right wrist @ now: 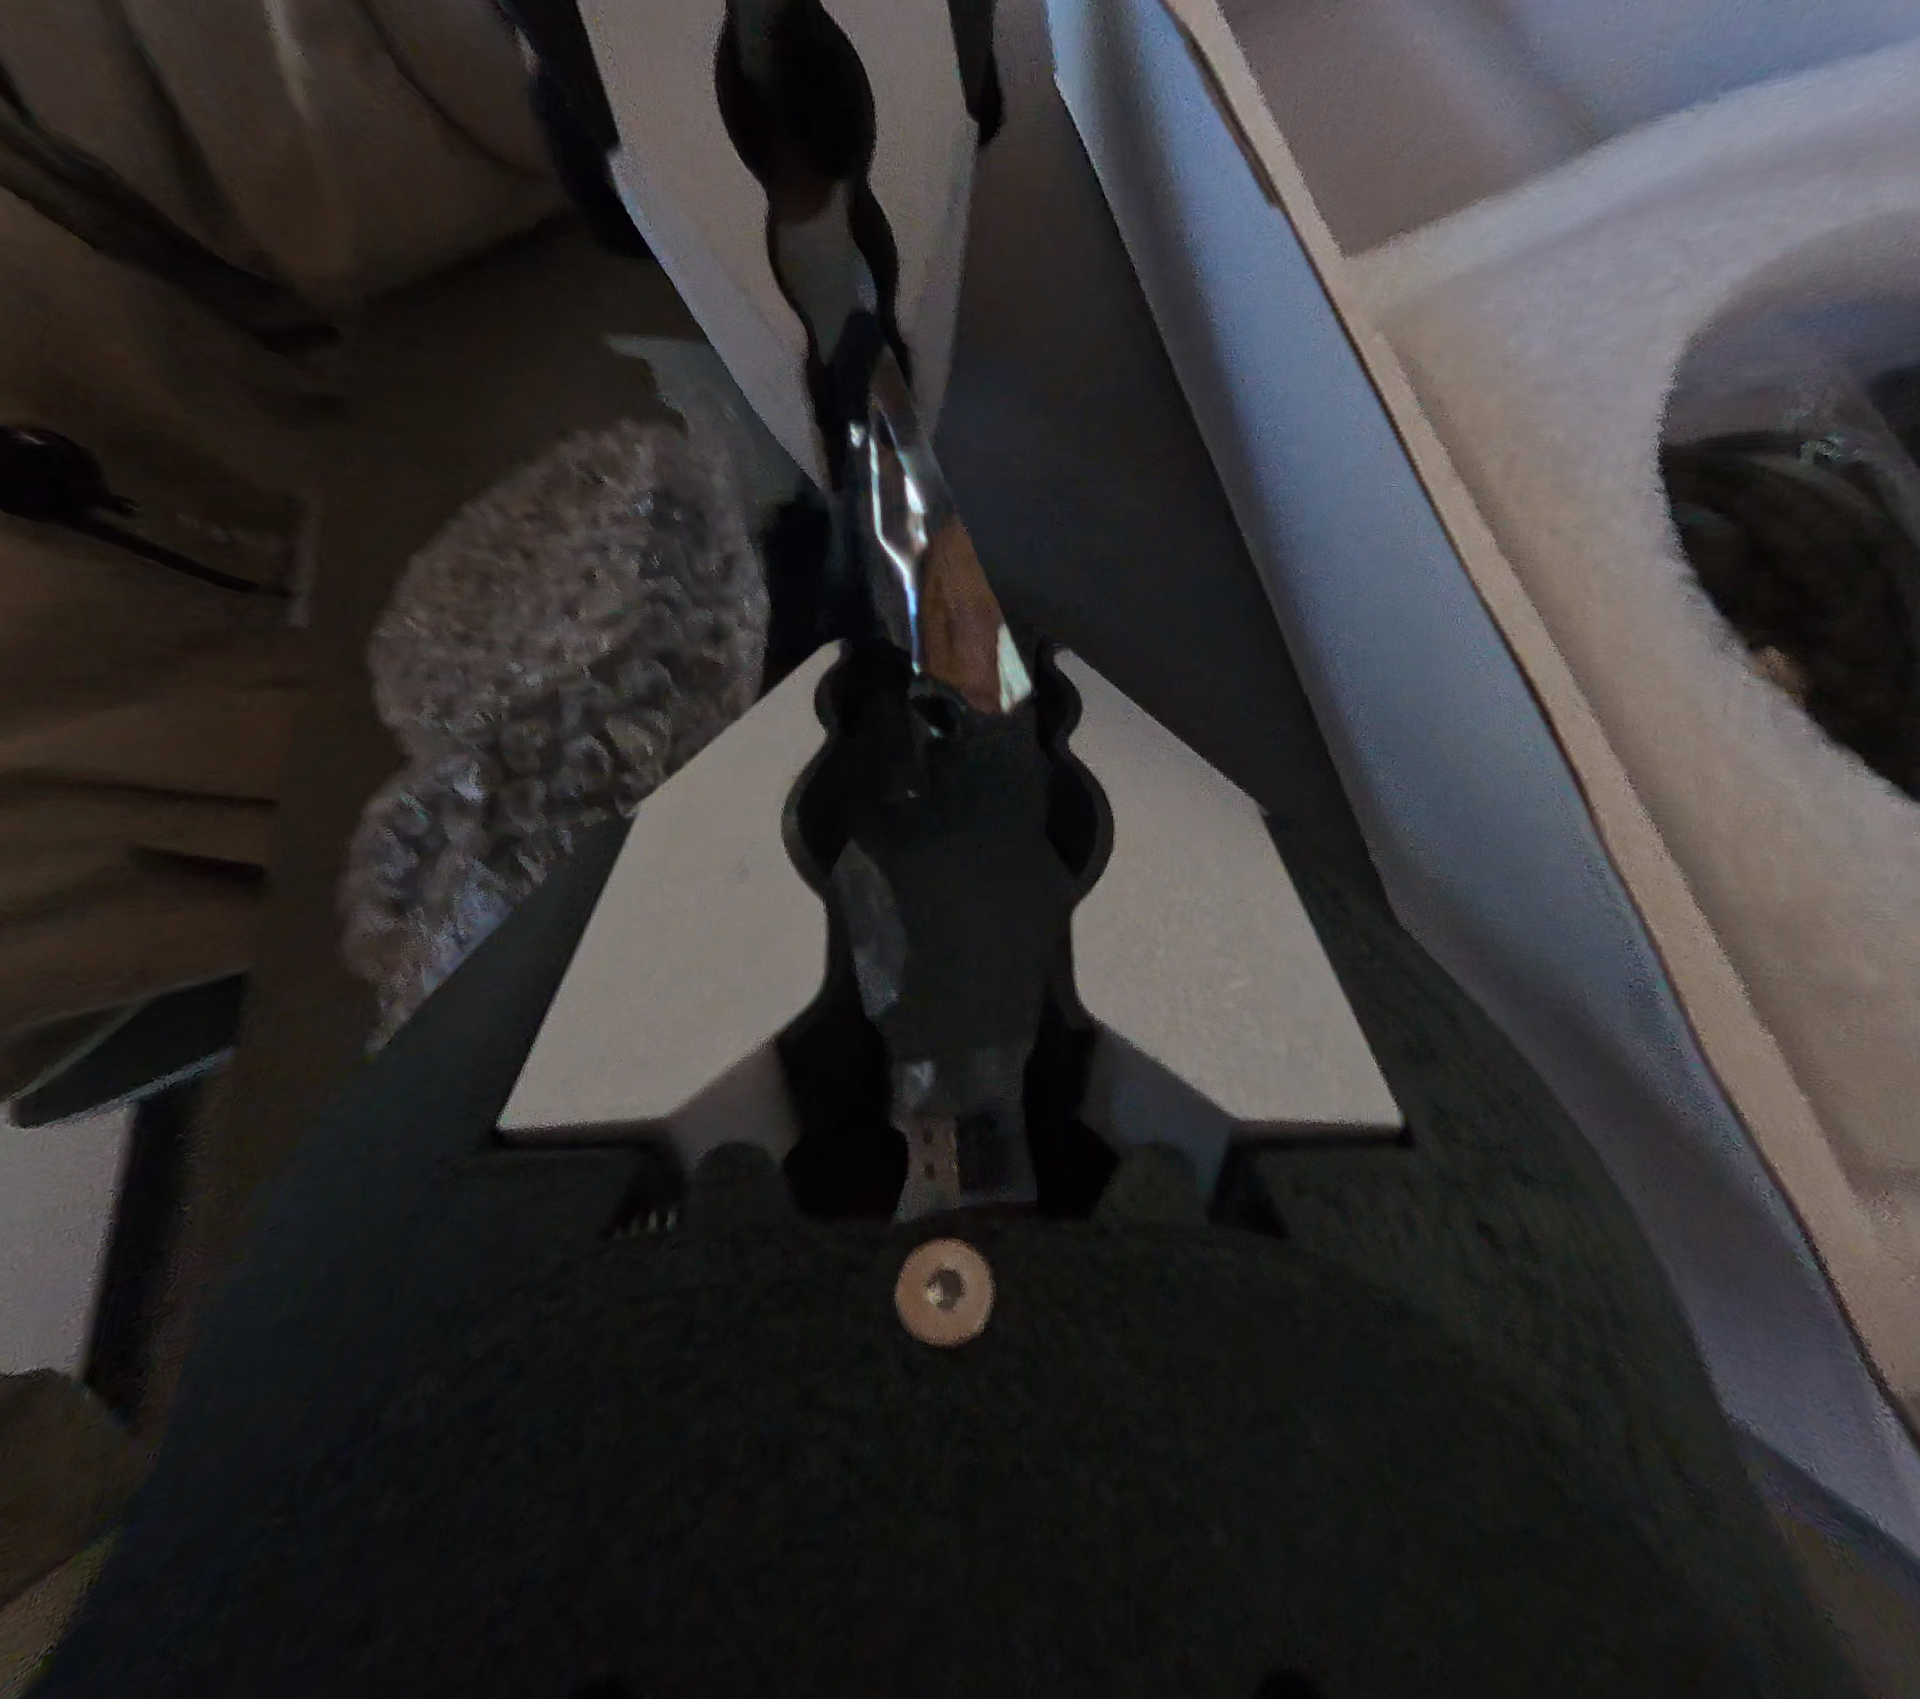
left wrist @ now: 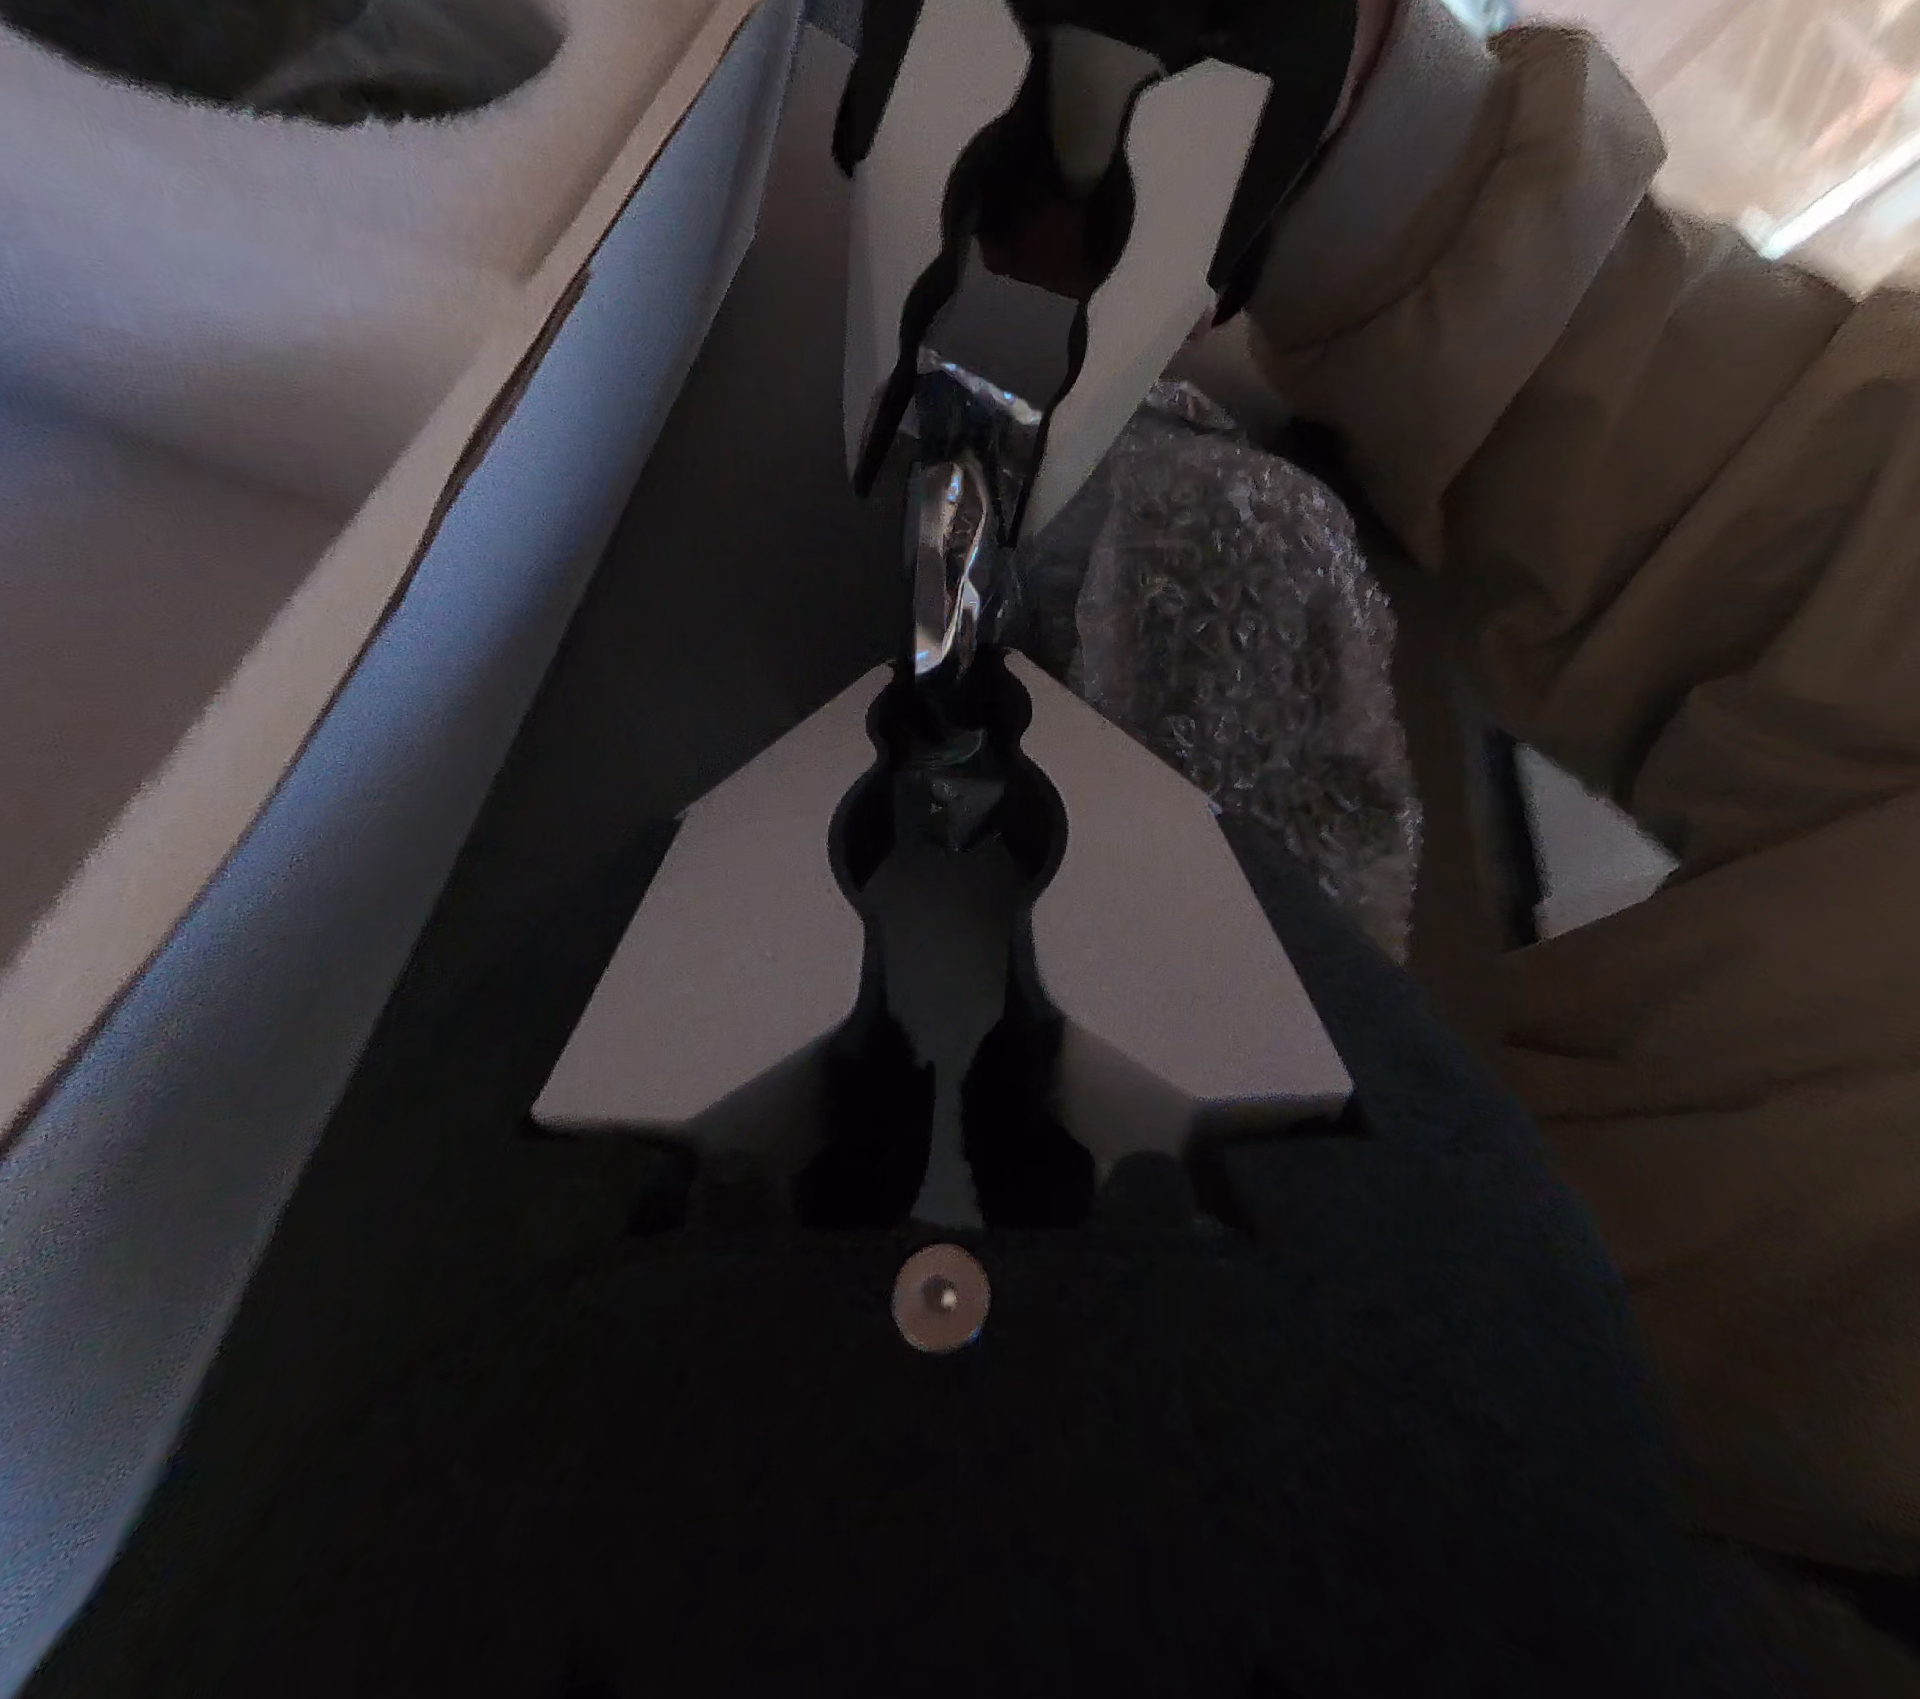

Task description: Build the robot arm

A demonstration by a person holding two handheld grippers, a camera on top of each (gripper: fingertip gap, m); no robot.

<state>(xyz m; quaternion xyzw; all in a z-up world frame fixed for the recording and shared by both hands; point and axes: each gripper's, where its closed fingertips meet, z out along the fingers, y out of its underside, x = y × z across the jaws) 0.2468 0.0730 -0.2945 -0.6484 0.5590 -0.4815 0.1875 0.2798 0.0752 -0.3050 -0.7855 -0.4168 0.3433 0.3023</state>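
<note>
Between the two grippers, which meet tip to tip over a dark table (left wrist: 675,610), a crinkled shiny strip (left wrist: 948,569) of film or foil is stretched and held clear of the surface. At 6 o'clock in the left wrist view, the left gripper (left wrist: 951,683) has its fingers pressed nearly together, pinching the near end of the strip. At 12 o'clock the right gripper (left wrist: 961,454) reaches in from the opposite side, and its fingers close on the far end in the same way. Part of the strip runs back between each pair of fingers, so how long it is cannot be told.

Seen from the left gripper, a white box (left wrist: 436,610) stands at 9 o'clock, just beside the grippers. It has a pale moulded insert (left wrist: 208,299), and a dark hollow (left wrist: 260,8) in that insert holds something too blurred to name. At 3 o'clock a wad of bubble wrap (left wrist: 1247,610) lies on the table near the fingertips, apart from them. Beyond it, folds of beige cloth (left wrist: 1558,402) fill the view towards 2 o'clock
</note>
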